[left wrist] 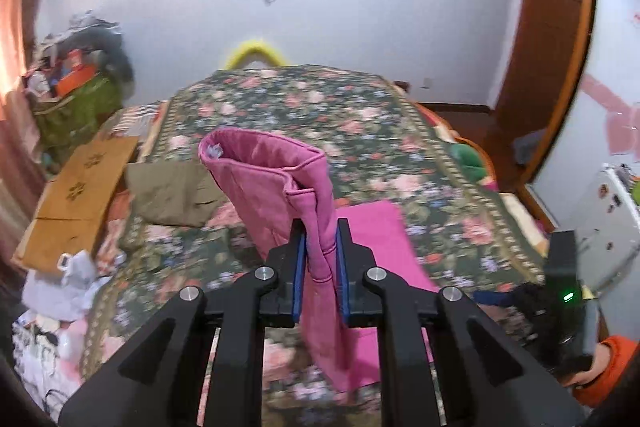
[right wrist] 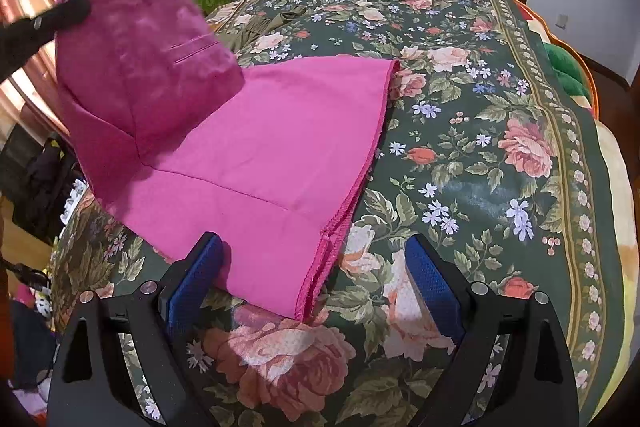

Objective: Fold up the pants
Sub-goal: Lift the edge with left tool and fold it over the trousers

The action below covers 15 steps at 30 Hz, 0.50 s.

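On the bed [right wrist: 500, 115], covered by one dark floral spread, lies one pair of pink pants [right wrist: 256, 147]. Its lower legs rest flat on the spread, hems toward 3 o'clock in the right wrist view; the waist end is lifted clear of the bed at 10 o'clock.

Left tongs [left wrist: 321, 259]: blue pads nearly together, clamped on a bunched fold of the pants near the waistband, which stands up above the jaws toward 11 o'clock in the left wrist view. No earlier frame is shown for comparison.

Right tongs [right wrist: 316, 283]: jaws spread wide, holding nothing. They straddle the hem corner of the legs; the left pad [right wrist: 196, 279] lies just beside or against the cloth edge (contact cannot be told), the other pad over bare spread.

Other cloth, counted: one olive garment [left wrist: 176, 193] lying on the spread at 9 o'clock of the pants.

Containers: one green bag [left wrist: 76, 115] at 9 o'clock beside the bed, heaped with mixed clothes and an orange box; contents otherwise too blurred to list.

One orange sleeve [left wrist: 608, 367] shows at 4 o'clock.
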### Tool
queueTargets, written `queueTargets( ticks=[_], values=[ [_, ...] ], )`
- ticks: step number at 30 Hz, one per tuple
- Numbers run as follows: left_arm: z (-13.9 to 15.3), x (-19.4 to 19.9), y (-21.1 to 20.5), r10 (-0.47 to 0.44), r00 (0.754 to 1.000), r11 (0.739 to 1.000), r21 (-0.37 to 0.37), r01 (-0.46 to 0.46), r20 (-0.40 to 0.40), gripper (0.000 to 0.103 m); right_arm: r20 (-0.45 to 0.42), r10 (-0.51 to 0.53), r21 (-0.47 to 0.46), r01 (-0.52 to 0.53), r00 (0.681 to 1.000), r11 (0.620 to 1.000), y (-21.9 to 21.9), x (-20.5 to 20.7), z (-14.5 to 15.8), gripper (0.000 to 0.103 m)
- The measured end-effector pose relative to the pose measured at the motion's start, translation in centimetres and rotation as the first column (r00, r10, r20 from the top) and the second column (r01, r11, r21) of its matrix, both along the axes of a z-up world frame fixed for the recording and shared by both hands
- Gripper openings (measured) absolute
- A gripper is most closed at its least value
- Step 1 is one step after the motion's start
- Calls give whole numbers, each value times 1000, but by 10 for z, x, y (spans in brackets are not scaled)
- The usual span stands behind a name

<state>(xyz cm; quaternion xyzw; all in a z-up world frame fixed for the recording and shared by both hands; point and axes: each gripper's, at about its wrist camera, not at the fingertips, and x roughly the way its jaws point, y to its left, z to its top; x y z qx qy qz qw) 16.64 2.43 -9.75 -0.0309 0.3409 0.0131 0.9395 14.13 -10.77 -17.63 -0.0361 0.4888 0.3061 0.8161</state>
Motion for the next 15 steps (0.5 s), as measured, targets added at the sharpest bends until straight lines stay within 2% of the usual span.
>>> queueTargets(
  ticks=[9,15],
  values=[
    [-9,23,-30,-109,993,990,-94,104,-49,13,-6,-2,14,2,1000,1000,-1,4,-2,91],
    [-22,29,-36,-142,985,982,-142,126,-103,13,-8,-4,17,4,1000,1000,-1,5,-3,91]
  ],
)
